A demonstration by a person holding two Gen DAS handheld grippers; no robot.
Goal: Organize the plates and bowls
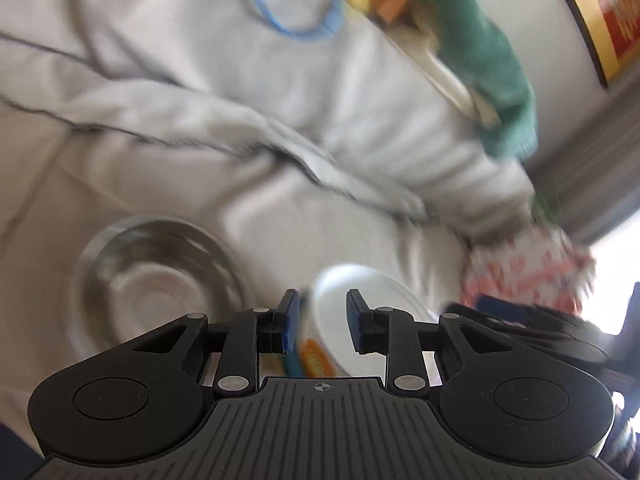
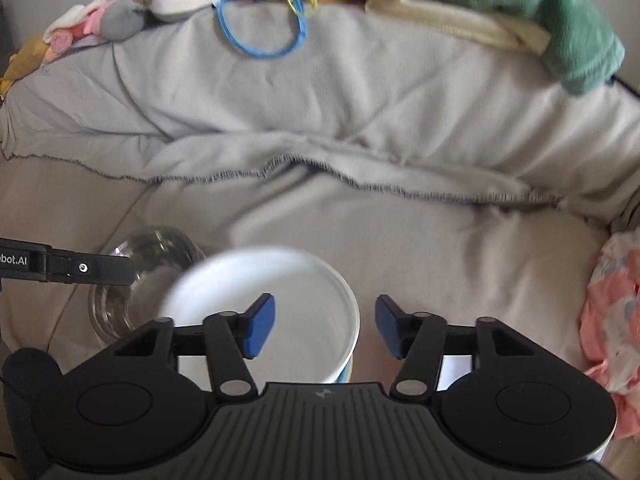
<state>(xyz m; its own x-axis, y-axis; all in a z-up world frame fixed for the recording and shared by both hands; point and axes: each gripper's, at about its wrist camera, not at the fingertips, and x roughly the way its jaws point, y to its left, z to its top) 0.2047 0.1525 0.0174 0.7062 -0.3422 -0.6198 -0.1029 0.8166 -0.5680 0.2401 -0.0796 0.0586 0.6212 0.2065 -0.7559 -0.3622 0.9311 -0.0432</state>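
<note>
A white bowl (image 2: 276, 300) with an orange and blue pattern on its outside sits on the grey-covered sofa seat (image 2: 440, 264). A clear glass bowl (image 2: 120, 304) stands just left of it. My right gripper (image 2: 325, 326) is open, with its left finger over the white bowl's inside and its right finger outside the rim. In the left wrist view the white bowl (image 1: 360, 312) lies ahead of my open left gripper (image 1: 322, 320), whose fingers straddle its near rim without touching. The glass bowl (image 1: 156, 276) is to its left. The left gripper's finger (image 2: 88, 268) reaches over the glass bowl.
A grey blanket (image 2: 320, 120) drapes the sofa back. Soft toys (image 2: 120, 20), a blue cord loop (image 2: 260, 40) and a green cloth (image 2: 540, 12) lie along the top. A pink patterned cloth (image 2: 612, 320) lies at the right edge.
</note>
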